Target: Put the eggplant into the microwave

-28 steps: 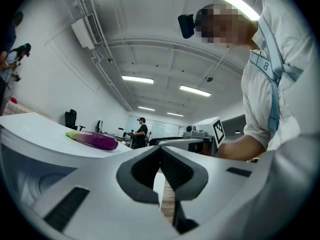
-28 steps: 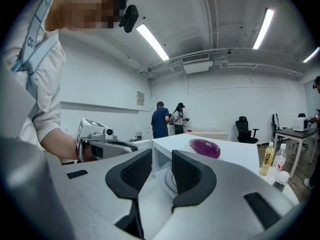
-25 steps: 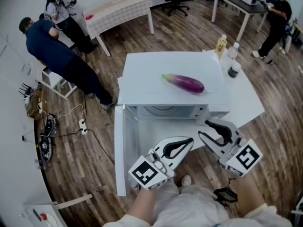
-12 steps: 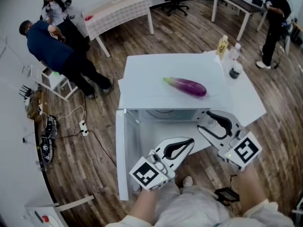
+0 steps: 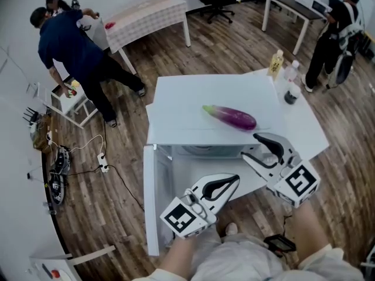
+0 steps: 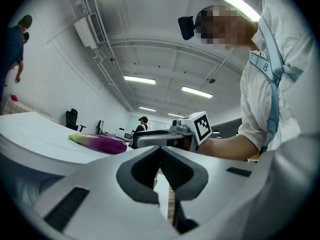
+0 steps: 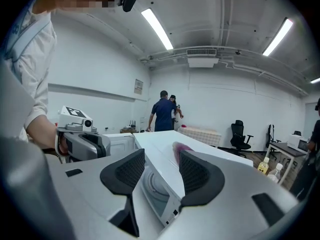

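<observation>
A purple eggplant (image 5: pixel 230 116) with a green stem lies on top of the white microwave (image 5: pixel 187 98); it also shows in the left gripper view (image 6: pixel 100 143), and half hidden behind a jaw in the right gripper view (image 7: pixel 180 149). The microwave's door (image 5: pixel 150 199) hangs open to the left, showing the cavity (image 5: pixel 196 160). My right gripper (image 5: pixel 251 146) is at the microwave's front right corner, just short of the eggplant; its jaws have just been opening and hold nothing. My left gripper (image 5: pixel 234 181) hovers in front of the cavity, shut and empty.
The white table (image 5: pixel 304 127) under the microwave carries bottles (image 5: pixel 275 62) and a dark-capped jar (image 5: pixel 290 90) at its far right. Cables and a power strip (image 5: pixel 102 156) lie on the wood floor at left. People stand far left and far right.
My right gripper has moved up toward the microwave's top edge and the eggplant, and its jaws have spread wider. The left gripper stayed put. People in the background shifted.
</observation>
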Tool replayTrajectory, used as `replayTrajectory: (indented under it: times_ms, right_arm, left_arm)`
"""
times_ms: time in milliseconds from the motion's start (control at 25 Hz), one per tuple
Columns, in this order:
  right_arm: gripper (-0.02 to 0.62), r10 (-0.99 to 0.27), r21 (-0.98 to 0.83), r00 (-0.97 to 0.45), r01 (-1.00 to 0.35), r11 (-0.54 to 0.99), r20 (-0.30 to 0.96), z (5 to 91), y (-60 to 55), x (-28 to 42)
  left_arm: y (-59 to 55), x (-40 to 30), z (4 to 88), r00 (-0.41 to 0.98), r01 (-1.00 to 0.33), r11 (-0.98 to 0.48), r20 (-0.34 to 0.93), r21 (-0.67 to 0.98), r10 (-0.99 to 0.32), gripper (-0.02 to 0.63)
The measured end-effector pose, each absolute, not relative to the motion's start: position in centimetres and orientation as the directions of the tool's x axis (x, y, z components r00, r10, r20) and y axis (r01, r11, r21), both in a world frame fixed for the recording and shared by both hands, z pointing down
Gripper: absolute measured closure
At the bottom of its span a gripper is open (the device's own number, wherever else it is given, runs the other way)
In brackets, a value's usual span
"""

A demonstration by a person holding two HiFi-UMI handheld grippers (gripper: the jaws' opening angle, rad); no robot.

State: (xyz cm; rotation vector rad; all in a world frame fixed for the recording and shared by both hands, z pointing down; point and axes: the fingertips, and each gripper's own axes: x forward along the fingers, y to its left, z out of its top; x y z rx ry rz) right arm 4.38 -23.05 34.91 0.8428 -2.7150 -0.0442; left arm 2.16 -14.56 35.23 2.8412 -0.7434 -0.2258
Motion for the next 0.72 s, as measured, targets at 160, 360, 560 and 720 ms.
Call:
replayTrajectory:
  times_ms: [160,360,560,720]
  right_arm:
    - [0.374,-0.557,0.129,-0.78,-0.545,0.829,0.284,35.1,-24.1,4.4]
    - [0.372,-0.559,0.154,-0.771,-0.539,0.828,0.305,35.5,-25.3,4.2]
    - [0.37,-0.567,0.182,-0.764,-0.537,0.824,0.309,35.5,-26.6,4.1]
    - [0.367,-0.572,0.192,-0.755,-0.54,0.82,0.32,35.8,-27.6,4.2]
  left_arm:
    - [-15.2,2.1,35.3,0.863,-0.466,-0.854,-0.097,0.232,-0.497,0.604]
    - [-15.9,1.9,35.5,0.861,-0.467,-0.853,-0.098,0.233,-0.498,0.604]
    - [-16.9,1.9,35.6,0.862,-0.465,-0.854,-0.099,0.233,-0.497,0.604]
    - [-17.8,1.8,35.5,0.863,-0.465,-0.855,-0.1,0.229,-0.496,0.604]
